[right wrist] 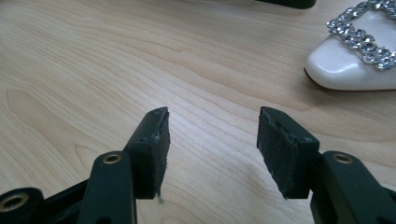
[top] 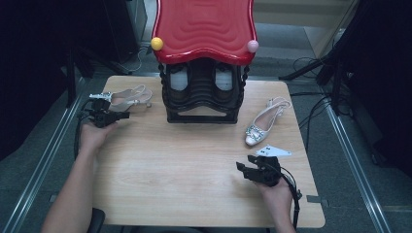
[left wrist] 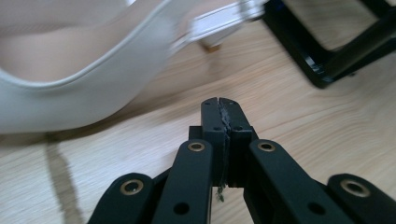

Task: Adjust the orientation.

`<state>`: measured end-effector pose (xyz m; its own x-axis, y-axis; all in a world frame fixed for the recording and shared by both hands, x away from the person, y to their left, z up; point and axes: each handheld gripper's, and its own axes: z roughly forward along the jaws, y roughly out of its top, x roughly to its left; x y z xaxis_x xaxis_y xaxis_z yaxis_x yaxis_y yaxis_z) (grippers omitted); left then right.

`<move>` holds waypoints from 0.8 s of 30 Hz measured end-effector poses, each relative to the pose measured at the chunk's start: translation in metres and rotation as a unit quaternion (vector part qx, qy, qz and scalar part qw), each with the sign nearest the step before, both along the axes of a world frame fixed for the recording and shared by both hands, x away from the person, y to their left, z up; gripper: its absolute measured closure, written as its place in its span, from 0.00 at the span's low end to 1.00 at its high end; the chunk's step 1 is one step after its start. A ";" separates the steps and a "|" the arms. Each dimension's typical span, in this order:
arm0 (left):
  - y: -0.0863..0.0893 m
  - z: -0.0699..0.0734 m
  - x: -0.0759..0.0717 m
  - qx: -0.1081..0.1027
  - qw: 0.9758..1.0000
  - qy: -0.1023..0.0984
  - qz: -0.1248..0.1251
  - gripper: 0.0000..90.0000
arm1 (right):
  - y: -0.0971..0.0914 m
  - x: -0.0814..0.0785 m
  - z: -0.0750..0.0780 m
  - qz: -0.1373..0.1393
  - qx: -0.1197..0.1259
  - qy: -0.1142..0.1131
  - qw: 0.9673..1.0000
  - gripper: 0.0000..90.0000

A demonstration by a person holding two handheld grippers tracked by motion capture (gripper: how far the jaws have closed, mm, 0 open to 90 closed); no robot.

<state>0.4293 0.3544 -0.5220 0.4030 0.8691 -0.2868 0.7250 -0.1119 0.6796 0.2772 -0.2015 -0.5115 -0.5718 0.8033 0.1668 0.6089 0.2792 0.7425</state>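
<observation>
Work in hand: two white high-heeled shoes look set to go onto the black shoe rack with the wavy red top (top: 204, 92) at the back of the pale wooden counter (top: 184, 165). I think this is the very start, because both shoes lie on the counter and no jaws hold one

Left shoe: the white strappy shoe on the left (top: 127, 97) lies on its side near the back left corner of the counter, just left of the rack

Right shoe: the white shoe with the sparkly buckle (top: 265, 121) lies to the right of the rack, toe pointing toward the person

Left gripper: the left gripper (top: 103, 115) sits just in front of the left shoe. In the left gripper view its jaws are pressed tight together with nothing between them, and the shoe's white side (left wrist: 84, 88) is very close ahead

Right gripper: the right gripper (top: 252, 169) rests near the front right of the counter, a little way from the buckle shoe. In the right gripper view its jaws stand wide apart and hold nothing, with the shoe's toe (right wrist: 355, 65) up at the right

Next move: my guess is the left jaws must open first, then close on the shoe's edge or strap. The right jaws need to move forward to the buckle shoe

Rack: pale things seem to sit inside it already, but I cannot tell what they are

Writing: I see no words or brand names I can read on the shoes, rack or grippers
</observation>
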 end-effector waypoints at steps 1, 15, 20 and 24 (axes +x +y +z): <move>0.001 -0.001 0.001 0.007 1.000 -0.005 0.007 1.00 | 0.001 0.001 -0.001 0.000 0.000 0.001 1.000 0.50; 0.022 -0.014 0.016 -0.001 0.999 -0.005 0.048 1.00 | 0.007 0.002 -0.006 -0.002 -0.009 0.010 1.000 0.50; 0.024 -0.013 0.020 0.003 0.999 -0.004 0.042 1.00 | 0.009 0.002 -0.007 -0.001 -0.011 0.010 1.000 0.50; 0.024 -0.014 0.022 0.005 0.999 -0.006 0.050 1.00 | 0.009 0.002 -0.007 -0.001 -0.012 0.010 1.000 0.50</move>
<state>0.4513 0.3789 -0.5358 0.3183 0.9077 -0.2735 0.7241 -0.0466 0.6881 0.2793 -0.1921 -0.5187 -0.5672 0.8081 0.1592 0.6246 0.2960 0.7227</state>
